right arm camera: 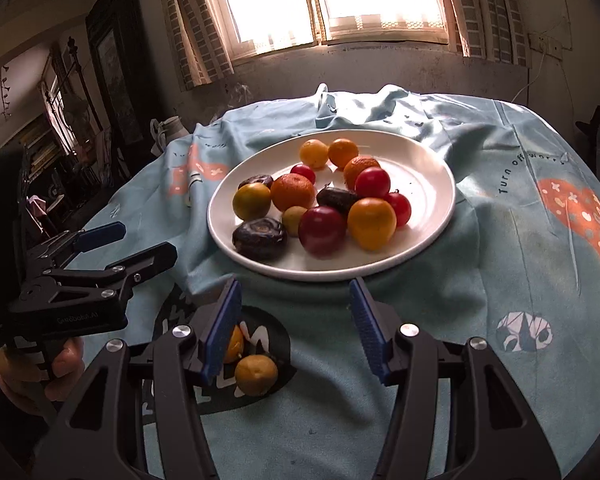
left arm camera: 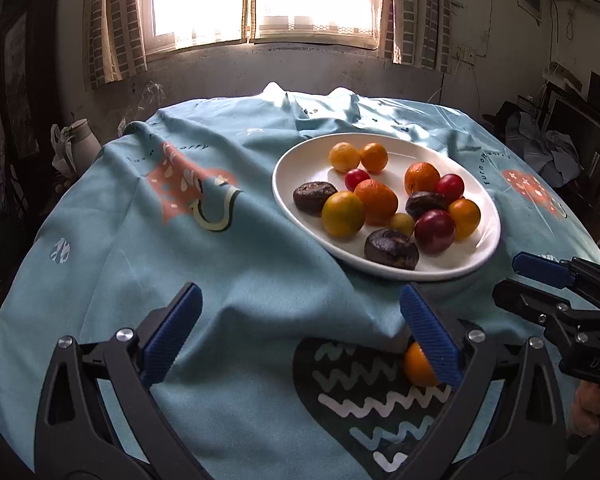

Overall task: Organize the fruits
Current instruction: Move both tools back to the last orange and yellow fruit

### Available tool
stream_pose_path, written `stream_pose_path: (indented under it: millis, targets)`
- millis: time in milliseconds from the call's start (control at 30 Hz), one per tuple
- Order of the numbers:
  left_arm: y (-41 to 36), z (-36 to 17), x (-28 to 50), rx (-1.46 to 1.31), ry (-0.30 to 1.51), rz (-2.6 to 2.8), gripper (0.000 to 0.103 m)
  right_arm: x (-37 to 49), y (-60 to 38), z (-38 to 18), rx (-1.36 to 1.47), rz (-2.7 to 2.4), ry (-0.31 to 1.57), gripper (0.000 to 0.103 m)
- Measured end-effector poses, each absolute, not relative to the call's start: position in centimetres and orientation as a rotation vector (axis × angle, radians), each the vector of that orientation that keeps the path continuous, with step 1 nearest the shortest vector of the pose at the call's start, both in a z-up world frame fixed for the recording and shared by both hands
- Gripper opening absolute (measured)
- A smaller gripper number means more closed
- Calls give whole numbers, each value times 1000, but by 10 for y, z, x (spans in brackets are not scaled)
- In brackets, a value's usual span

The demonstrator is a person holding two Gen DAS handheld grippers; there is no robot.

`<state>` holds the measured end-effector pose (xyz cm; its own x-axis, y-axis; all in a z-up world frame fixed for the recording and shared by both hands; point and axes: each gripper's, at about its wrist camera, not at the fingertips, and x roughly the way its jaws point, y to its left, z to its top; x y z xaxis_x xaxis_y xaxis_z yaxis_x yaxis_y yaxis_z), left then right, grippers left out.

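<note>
A white plate [left arm camera: 292, 196] [right arm camera: 428, 160] on the blue tablecloth holds several fruits: oranges, yellow citrus, red plums and dark wrinkled fruits. My left gripper [left arm camera: 300, 312] is open and empty, low over the cloth before the plate. An orange fruit [left arm camera: 418, 366] lies on the cloth just behind its right finger. My right gripper [right arm camera: 296, 316] is open and empty, in front of the plate. A yellow-orange fruit [right arm camera: 256, 374] and a second one [right arm camera: 234, 344], partly hidden by the left finger, lie on the cloth beneath it.
The blue printed tablecloth [left arm camera: 180, 240] is wrinkled, bunched at the far edge. The right gripper [left arm camera: 540, 284] shows at the right of the left wrist view; the left gripper [right arm camera: 112, 248] shows at the left of the right wrist view. A wall with a bright window stands behind.
</note>
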<state>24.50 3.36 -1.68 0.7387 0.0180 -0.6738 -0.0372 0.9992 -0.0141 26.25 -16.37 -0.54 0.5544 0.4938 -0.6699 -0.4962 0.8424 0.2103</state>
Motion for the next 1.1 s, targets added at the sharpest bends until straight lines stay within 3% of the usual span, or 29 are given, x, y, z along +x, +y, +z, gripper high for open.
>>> stream_pose_path:
  millis: [533,800,933,1100]
  targets:
    - [49,-19,228,-65,746,80,101,221,-131,-27,-289,639,809,55]
    - [48,-18,228,-67,747,80,101,226,-126,-39,-334,614,844,44]
    - [49,-19,228,-64,746,82,101,230,-123,-43,-345,606,865,29]
    - [50,-19,229,-66,750,85,101,230,-129,-39,-321,589,861,28]
